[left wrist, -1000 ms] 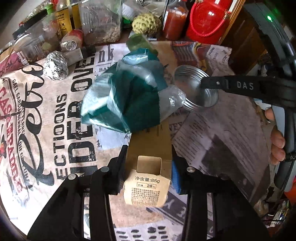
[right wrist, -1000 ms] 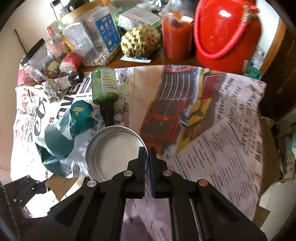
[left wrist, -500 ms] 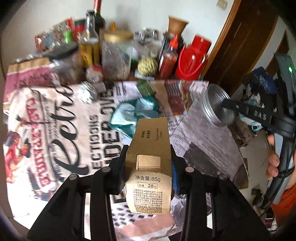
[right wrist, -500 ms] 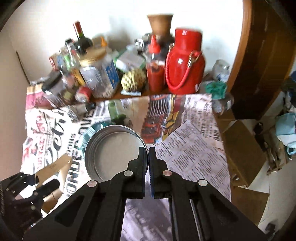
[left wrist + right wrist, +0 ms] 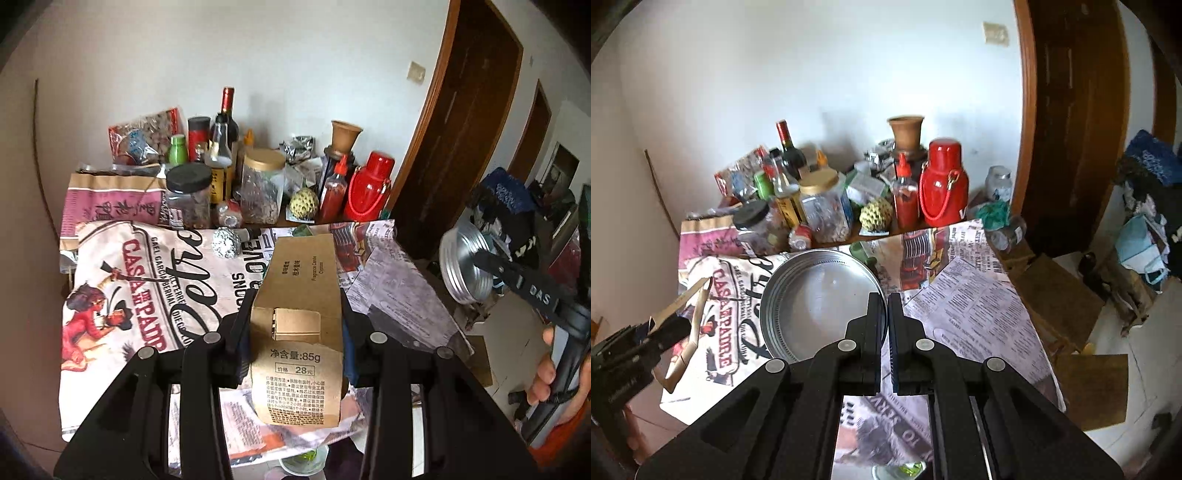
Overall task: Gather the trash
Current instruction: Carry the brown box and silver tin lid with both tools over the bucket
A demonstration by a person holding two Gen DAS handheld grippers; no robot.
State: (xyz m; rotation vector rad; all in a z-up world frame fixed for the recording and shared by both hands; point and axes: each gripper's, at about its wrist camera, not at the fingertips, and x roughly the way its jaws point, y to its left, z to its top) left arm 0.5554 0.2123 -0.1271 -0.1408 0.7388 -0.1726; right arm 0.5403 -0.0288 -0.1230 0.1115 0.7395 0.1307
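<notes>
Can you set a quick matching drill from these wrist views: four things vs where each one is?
Things:
1. flattened brown cardboard box
2. round silver metal lid
3. crumpled ball of silver foil
4. red flask with a rope handle

Places:
A. lying on the printed paper that covers the table
B. standing at the back of the table, by the dark wooden door frame
C. clamped between the pads of the left gripper
D. pinched by its rim in the right gripper

Pairs: 1-C, 2-D, 3-A, 4-B
</notes>
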